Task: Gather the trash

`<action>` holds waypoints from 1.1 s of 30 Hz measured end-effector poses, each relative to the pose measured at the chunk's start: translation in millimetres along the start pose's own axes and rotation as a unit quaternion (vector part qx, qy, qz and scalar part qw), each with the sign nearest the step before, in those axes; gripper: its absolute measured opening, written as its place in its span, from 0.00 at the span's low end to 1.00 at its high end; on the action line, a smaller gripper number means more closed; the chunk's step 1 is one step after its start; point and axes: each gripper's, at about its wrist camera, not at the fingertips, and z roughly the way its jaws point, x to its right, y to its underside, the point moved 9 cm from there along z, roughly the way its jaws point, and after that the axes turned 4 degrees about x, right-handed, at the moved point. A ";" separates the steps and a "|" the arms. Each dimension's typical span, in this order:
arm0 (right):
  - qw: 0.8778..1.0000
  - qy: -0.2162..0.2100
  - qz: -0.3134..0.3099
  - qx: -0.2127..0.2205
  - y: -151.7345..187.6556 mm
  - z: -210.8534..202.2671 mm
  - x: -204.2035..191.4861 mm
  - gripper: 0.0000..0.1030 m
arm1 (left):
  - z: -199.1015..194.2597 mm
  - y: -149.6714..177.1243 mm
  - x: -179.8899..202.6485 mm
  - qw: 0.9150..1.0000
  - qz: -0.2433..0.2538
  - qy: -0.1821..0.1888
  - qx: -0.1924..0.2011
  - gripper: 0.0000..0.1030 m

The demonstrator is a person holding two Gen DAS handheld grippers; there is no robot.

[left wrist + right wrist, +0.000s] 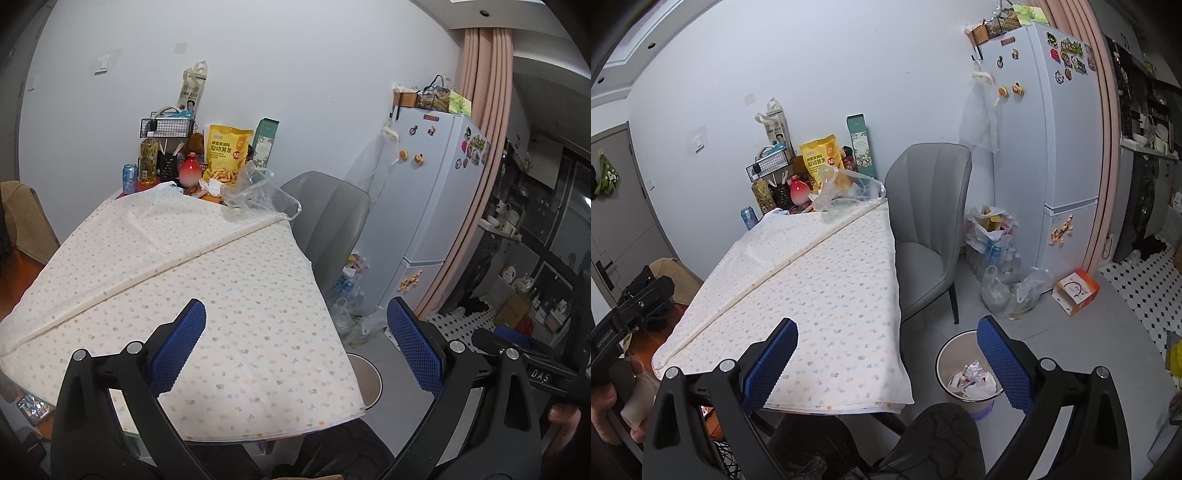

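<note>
Two tools hang over the near end of the surface [820, 280], each with its blue-padded fingers spread wide and holding nothing: the left tool [295, 347] and the right tool [886, 354].

With the surface as landmark, going left to right: a blue drink can [749, 218] stands upright at its far left corner. Beside that, along the far edge, a wire rack [771, 163] carries things too small to make out, with an oil bottle [763, 194] and a red-and-white vase [799, 192] below it. A yellow snack bag [820, 157] stands upright behind them, and a tall green box [861, 146] rises just right of it.

A crumpled clear plastic bag [846, 188] lies on the far right end of the surface, in front of the snack bag; its long axis runs roughly across the surface, its loose mouth toward the right edge. What it holds is unclear.

Right of the surface stands a grey chair [931, 221]. On the floor off the near right corner sits a round trash bin [967, 373], open, with crumpled white paper and foil wrappers inside; the right tool's finger cuts off part of its rim. Farther right, bags of bottles [991, 240] lean by the fridge [1052, 147], and an orange-and-white carton [1076, 286] lies tilted on the floor.
</note>
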 end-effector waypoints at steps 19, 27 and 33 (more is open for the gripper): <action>1.000 -0.006 -0.001 -0.006 11.4 5.9 -2.2 0.92 | 2.3 8.9 -1.6 1.000 -0.004 0.002 -0.006 0.94; 1.000 -0.007 0.002 -0.009 14.9 7.9 1.7 0.92 | 6.3 12.1 -1.4 1.000 -0.004 -0.005 -0.012 0.94; 1.000 -0.007 0.005 -0.011 16.5 9.7 3.0 0.92 | 9.0 14.2 -5.9 1.000 -0.008 -0.014 -0.017 0.94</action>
